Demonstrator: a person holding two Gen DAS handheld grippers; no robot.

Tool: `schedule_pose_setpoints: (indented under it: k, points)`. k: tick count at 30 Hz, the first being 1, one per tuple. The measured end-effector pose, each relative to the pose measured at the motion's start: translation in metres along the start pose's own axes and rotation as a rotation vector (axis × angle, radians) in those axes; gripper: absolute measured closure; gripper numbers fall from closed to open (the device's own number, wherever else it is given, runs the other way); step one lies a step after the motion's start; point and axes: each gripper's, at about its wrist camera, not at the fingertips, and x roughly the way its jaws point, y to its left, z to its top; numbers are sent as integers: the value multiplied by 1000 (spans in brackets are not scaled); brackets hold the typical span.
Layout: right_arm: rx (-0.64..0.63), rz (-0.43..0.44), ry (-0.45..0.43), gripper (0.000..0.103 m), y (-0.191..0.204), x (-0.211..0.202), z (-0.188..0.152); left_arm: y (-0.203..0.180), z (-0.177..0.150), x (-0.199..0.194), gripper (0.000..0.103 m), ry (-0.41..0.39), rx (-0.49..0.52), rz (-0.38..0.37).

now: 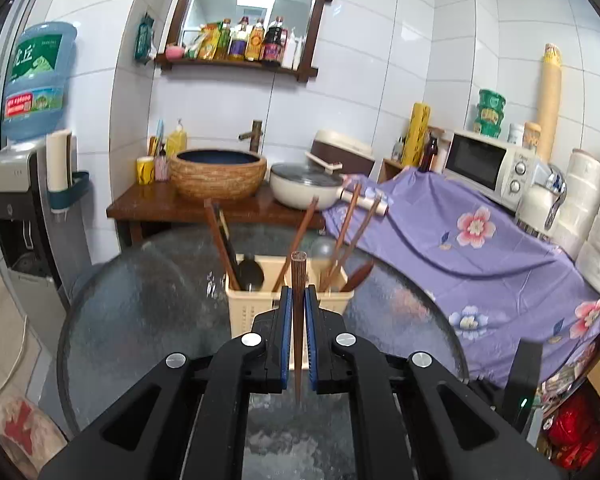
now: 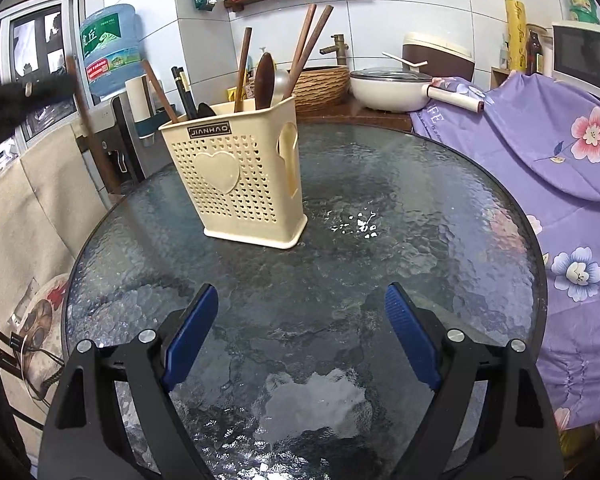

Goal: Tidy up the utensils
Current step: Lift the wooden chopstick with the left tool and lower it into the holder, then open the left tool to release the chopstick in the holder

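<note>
Left wrist view: your left gripper (image 1: 299, 294) pinches one brown wooden chopstick (image 1: 298, 320) upright between its blue pads, just in front of the cream utensil holder (image 1: 260, 304). That holder stands on the round glass table (image 1: 148, 300) and contains more chopsticks (image 2: 308, 40) and a dark spoon (image 2: 264, 80). Your right gripper (image 2: 300, 300) hovers over the glass near the holder, fingers spread wide around nothing.

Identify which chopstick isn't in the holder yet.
The brown chopstick clamped upright in the left tool; the other chopsticks lean inside the cream holder.
</note>
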Motion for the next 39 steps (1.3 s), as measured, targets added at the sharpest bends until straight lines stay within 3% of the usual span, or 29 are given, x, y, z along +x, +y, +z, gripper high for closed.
schedule_pose_setpoints:
  k: [14, 30, 34, 36, 39]
  points:
    - [-8, -1, 9, 19, -3, 3, 5, -2, 95, -5, 97, -92, 34, -3]
    - [-34, 19, 16, 19, 2, 14, 15, 6, 145, 28, 102, -120, 18, 52]
    - [-50, 20, -17, 18, 6, 12, 31, 10, 137, 35, 102, -103, 26, 51]
    - [-50, 26, -13, 17, 8, 16, 32, 16, 115, 41, 101, -92, 15, 56]
    - [-37, 59, 33, 17, 14, 32, 23, 40, 56, 60, 74, -86, -35, 176]
